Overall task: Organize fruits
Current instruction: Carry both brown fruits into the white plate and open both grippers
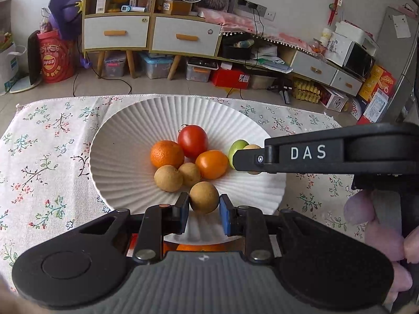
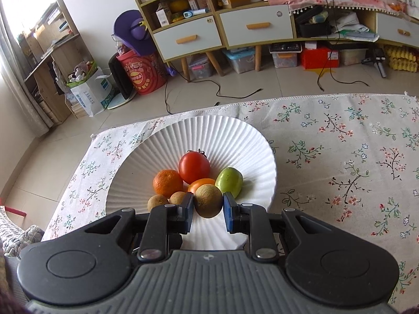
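A white ribbed plate (image 1: 125,162) (image 2: 235,141) sits on the floral cloth and holds a red tomato (image 1: 193,140) (image 2: 194,167), a mandarin (image 1: 167,153) (image 2: 167,185), an orange tomato (image 1: 211,164), a green fruit (image 2: 229,182) and two brown longans (image 1: 168,178). My left gripper (image 1: 204,213) is shut on a brown longan (image 1: 204,197) over the plate's near edge. My right gripper (image 2: 208,210) is shut on another brown longan (image 2: 208,201) over the plate; in the left wrist view it reaches in from the right (image 1: 243,159).
The floral cloth (image 2: 340,157) covers the table to the right and left of the plate. An orange object (image 1: 199,247) shows under the left gripper. Cabinets, boxes and cables stand on the floor beyond the table's far edge.
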`<state>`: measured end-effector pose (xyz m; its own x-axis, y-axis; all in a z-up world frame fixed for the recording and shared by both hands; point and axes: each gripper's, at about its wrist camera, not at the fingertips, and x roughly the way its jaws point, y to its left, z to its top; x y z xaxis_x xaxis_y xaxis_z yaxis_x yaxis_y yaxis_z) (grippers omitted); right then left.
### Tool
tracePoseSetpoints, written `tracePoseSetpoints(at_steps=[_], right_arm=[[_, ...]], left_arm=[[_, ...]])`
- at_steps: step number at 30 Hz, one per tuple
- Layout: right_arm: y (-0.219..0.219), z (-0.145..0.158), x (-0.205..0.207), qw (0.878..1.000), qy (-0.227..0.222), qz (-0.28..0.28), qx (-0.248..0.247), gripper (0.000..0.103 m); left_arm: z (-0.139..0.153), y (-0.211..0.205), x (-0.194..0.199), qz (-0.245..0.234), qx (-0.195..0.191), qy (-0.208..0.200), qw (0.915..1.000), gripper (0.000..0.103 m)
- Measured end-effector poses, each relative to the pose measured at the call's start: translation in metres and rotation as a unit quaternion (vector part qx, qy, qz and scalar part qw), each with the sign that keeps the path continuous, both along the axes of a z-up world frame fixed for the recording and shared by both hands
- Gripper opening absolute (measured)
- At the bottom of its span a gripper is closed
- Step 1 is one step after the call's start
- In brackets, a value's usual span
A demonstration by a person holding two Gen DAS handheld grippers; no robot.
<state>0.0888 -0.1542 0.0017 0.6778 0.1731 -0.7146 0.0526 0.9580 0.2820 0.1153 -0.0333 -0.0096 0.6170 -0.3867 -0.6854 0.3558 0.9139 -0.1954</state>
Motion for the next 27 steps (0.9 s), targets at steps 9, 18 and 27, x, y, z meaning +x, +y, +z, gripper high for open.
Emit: tracePoseSetpoints(at_steps=[9, 18, 27], right_arm=[[-0.0013, -0.0084, 0.007, 1.0, 0.017, -0.009, 0.011, 0.021], [0.0026, -0.0089, 0.0077, 1.0, 0.021, -0.004, 0.005, 0.021], [0.0042, -0.0053, 0.0061, 1.0, 0.018, 0.006, 0.016, 0.028]], left_arm=[[-0.0026, -0.006, 0.0056, 0.019, 0.001, 0.001, 0.9998, 0.023], [-0.0031, -0.0071, 0.005, 0.026, -0.002, 0.001, 0.9997, 0.023], [-0.0008, -0.0092, 0.0026, 0.018, 0.01, -0.008, 0.9998, 0.041]])
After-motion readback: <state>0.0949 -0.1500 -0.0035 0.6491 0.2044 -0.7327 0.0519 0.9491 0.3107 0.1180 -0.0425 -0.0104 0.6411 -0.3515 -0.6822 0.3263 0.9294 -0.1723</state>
